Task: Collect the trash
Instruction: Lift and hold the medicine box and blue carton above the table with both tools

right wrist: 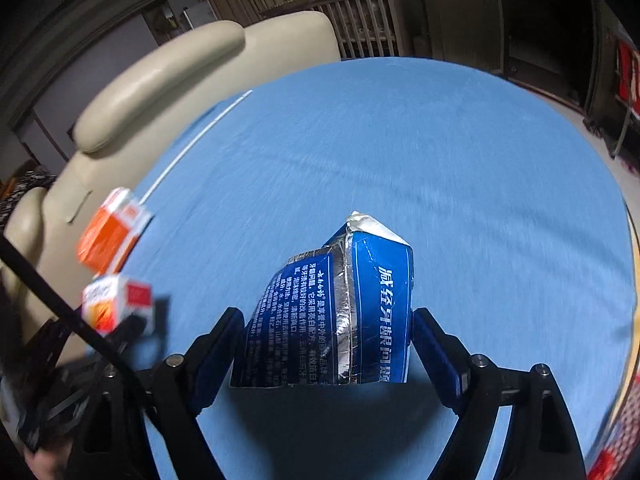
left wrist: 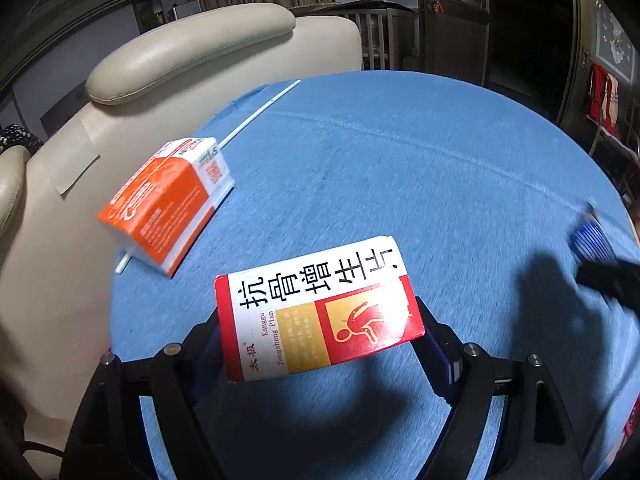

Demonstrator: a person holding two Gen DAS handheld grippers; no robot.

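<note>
Covering the table [left wrist: 400, 160], blue cloth meets a cream sofa [left wrist: 180, 52]; left jaws pinch a red-white box [left wrist: 316, 312], right jaws a crumpled blue carton [right wrist: 340, 312].

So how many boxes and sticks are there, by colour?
Red and white box, in the left tool: 1
Blue box, in the right tool: 1
Orange and white box: 1
White stick: 1
Total: 4

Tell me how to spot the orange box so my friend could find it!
Look at the round blue table, on the side by the cream armchair. The orange box lies there across a thin white stick, held by no gripper, unlike the red-and-white and blue boxes.
</note>
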